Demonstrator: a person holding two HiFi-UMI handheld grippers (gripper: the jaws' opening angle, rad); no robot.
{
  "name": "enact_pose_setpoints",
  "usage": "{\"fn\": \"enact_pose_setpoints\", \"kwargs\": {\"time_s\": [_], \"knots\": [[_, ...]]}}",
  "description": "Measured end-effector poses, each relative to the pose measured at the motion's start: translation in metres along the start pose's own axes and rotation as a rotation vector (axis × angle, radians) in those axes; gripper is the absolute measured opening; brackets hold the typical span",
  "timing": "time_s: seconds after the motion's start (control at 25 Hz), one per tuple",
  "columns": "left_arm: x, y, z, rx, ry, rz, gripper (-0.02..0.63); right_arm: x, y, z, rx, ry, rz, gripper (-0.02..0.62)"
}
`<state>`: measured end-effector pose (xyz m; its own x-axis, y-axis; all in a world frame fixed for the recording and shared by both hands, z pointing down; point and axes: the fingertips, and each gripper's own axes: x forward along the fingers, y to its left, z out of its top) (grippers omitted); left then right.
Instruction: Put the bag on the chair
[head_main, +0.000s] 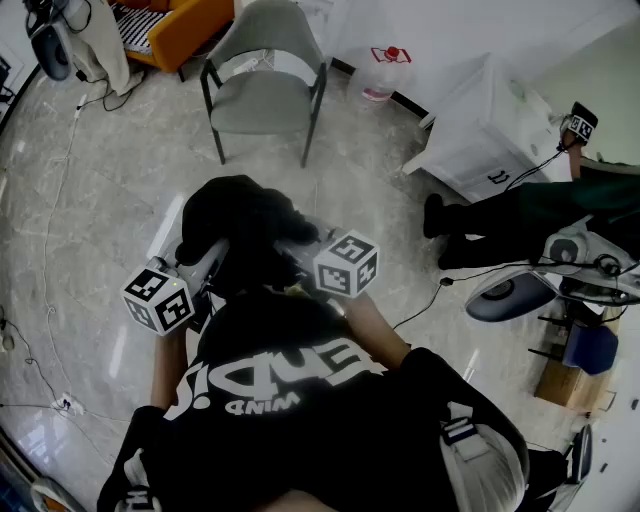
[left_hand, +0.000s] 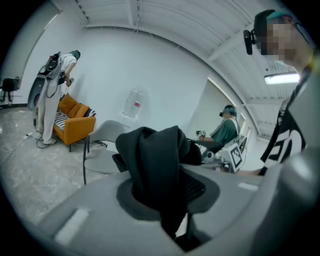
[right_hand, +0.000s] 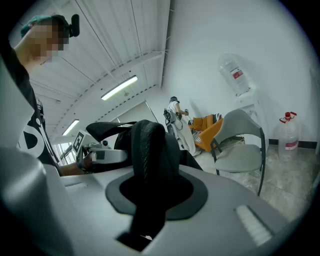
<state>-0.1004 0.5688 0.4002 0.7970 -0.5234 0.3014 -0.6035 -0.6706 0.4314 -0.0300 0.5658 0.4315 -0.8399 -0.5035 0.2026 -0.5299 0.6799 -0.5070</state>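
Note:
The black bag (head_main: 243, 222) hangs in the air in front of the person, held up between both grippers. My left gripper (head_main: 207, 263) is shut on a fold of the bag's black fabric (left_hand: 156, 165), which fills its jaws (left_hand: 169, 196). My right gripper (head_main: 297, 252) is shut on a ribbed black strap (right_hand: 146, 150) of the same bag, which runs down through its jaws (right_hand: 149, 192). The grey chair (head_main: 264, 88) stands with its seat bare on the marble floor a short way ahead. The chair (left_hand: 101, 148) shows behind the bag in the left gripper view, and the chair (right_hand: 241, 145) lies to the right in the right gripper view.
An orange sofa (head_main: 185, 27) stands behind the chair at the back left. A water bottle (head_main: 383, 72) and a white cabinet (head_main: 487, 125) stand at the back right. A seated person's legs (head_main: 470, 228) reach in from the right. Cables (head_main: 60, 170) trail across the floor at the left.

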Motion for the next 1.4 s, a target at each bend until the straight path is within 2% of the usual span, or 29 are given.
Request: {"fn": "enact_pose_setpoints", "kwargs": {"time_s": [0.52,0.88,1.4], "knots": [[-0.013,0.034,0.012,-0.056,-0.008,-0.043,0.084,0.039,0.0,0.01,0.015,-0.001,-0.037,0.072],[-0.027,0.07,0.025,-0.016,0.003,-0.072,0.086,0.079,0.002,0.017,0.026,-0.048,-0.08,0.072],[0.029,0.14,0.074,-0.038,0.02,-0.047,0.086,0.134,-0.07,0.066,0.031,-0.04,-0.052,0.072]]}}
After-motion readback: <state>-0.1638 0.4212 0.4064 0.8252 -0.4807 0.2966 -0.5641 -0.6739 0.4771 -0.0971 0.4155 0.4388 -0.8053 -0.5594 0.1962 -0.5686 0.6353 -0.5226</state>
